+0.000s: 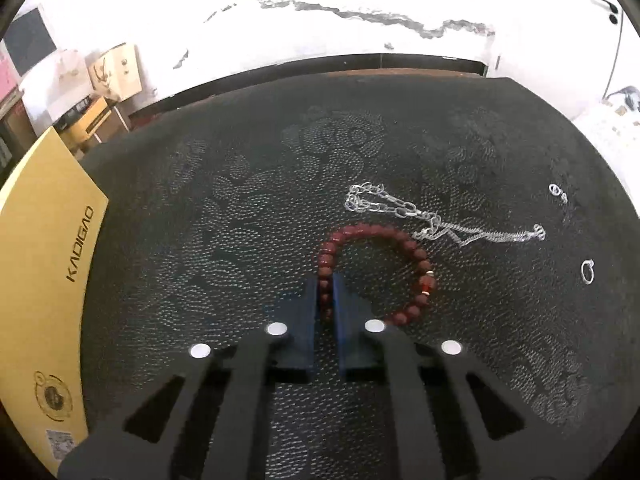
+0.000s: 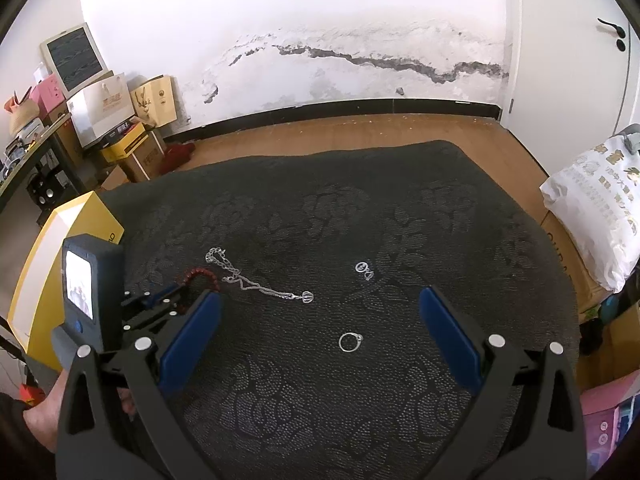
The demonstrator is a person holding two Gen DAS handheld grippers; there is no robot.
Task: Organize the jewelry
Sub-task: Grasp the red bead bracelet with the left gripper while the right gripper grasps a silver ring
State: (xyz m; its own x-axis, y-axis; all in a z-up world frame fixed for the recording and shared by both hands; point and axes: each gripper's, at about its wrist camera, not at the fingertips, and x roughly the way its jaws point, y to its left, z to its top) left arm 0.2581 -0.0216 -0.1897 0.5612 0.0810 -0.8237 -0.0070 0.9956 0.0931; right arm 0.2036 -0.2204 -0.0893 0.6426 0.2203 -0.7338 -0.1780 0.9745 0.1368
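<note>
Bracelet (image 1: 416, 272) of dark red beads lies flat on the black patterned cloth (image 1: 200, 220), and in the left wrist view the left claw (image 1: 326, 300) is closed narrow on its near-left arc, the two blue fingers (image 1: 310, 312) standing on each side of the bead string so that the beads sit in the gap between them. This grip on one side of the loop, I judge, is chosen because the rest can then hang free when lifted. Just behind the bracelet a silver chain (image 1: 420, 216) is stretched to the right, its links very near to the beads but I cannot tell if they touch; a pull could drag it. Further right lie a ring (image 1: 587, 271) and a small pair of earrings (image 1: 558, 193), well apart. A yellow box (image 1: 44, 280) lies at the left edge of the cloth, probably the place for the pieces. In the right wrist view the right claw (image 2: 320, 332) is wide and holds nothing; it hovers above the cloth, with the ring (image 2: 350, 342) seen between its fingers, so it seems to wait for this next piece. The left gripper is seen there at the bracelet (image 2: 200, 276), beside the box (image 2: 36, 288).
</note>
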